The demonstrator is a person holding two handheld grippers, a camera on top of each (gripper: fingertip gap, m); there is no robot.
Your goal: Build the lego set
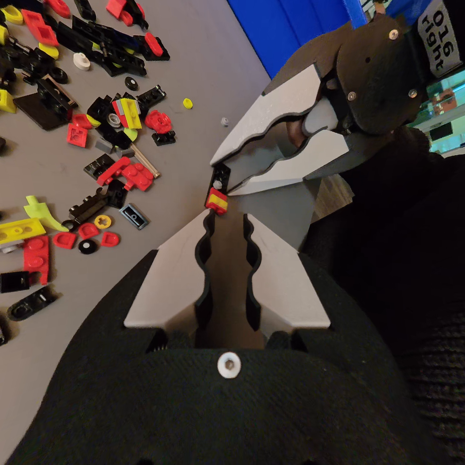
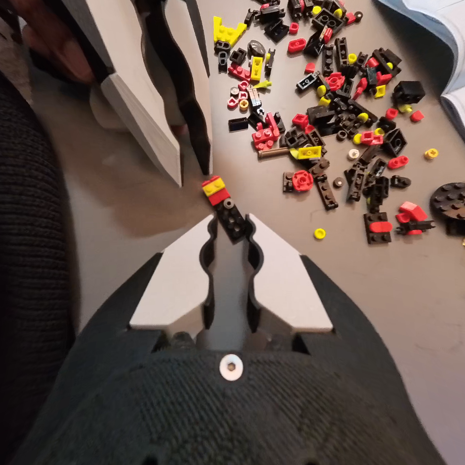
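A small assembly [image 2: 227,214] is a black plate with a grey round stud and a red and yellow brick stack [image 2: 215,190] at its far end. My right gripper [image 2: 231,216] is shut on the black plate end and holds it above the grey table. In the left wrist view the right gripper [image 1: 221,179] comes in from the upper right with the assembly [image 1: 218,193]. My left gripper [image 1: 229,214] is open and empty. Its left fingertip [image 1: 210,214] sits right at the red and yellow end. It also shows in the right wrist view [image 2: 193,179].
Several loose red, yellow and black pieces [image 1: 83,130] are scattered on the grey table [image 1: 196,75], also in the right wrist view [image 2: 339,113]. A black round plate [image 2: 450,198] lies at the right. A blue panel [image 1: 276,25] stands behind. White paper [image 2: 453,63] lies at the right edge. Only a small space, under 4 cm, lies between the two pairs of fingers. My right tips are roughly 20 cm from the blue panel [image 1: 276,25].
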